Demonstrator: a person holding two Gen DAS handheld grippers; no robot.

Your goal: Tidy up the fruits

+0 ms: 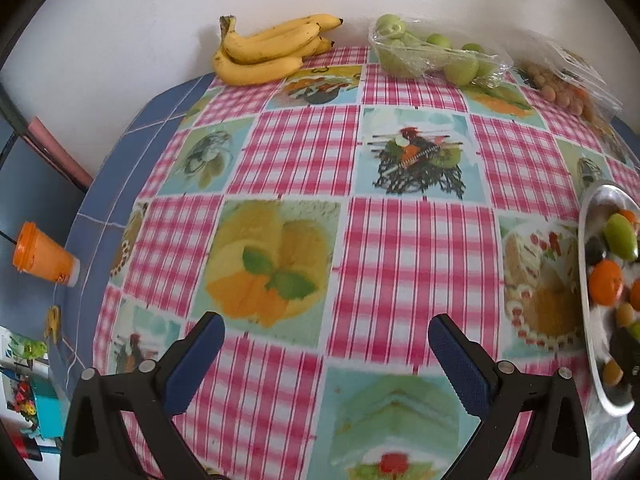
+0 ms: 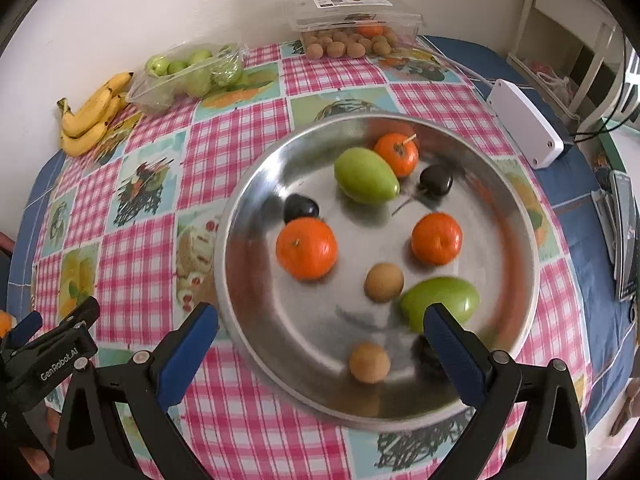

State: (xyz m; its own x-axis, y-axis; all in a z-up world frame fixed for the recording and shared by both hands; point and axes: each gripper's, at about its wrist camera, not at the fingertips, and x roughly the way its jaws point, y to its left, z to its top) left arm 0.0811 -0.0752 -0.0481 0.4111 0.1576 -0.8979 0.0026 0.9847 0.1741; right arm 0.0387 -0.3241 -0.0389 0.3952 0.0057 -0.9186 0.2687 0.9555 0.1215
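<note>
A round steel plate [image 2: 516,240] sits on the checked tablecloth and holds three oranges [image 2: 306,248], two green fruits [image 2: 366,176], dark plums [image 2: 301,207] and small brown fruits [image 2: 384,282]. My right gripper [image 2: 320,330] is open and empty, hovering over the plate's near rim. My left gripper [image 1: 326,342] is open and empty above the cloth, left of the plate [image 1: 584,248]. Bananas [image 1: 264,50], a bag of green fruits [image 1: 432,54] and a clear box of brown fruits [image 2: 352,24] lie along the far wall.
A white box [image 2: 524,124] with a cable lies right of the plate. An orange cup [image 1: 44,258] is beyond the table's left edge. The left gripper also shows at the left of the right wrist view [image 2: 24,334]. A white shelf [image 2: 568,36] stands at the far right.
</note>
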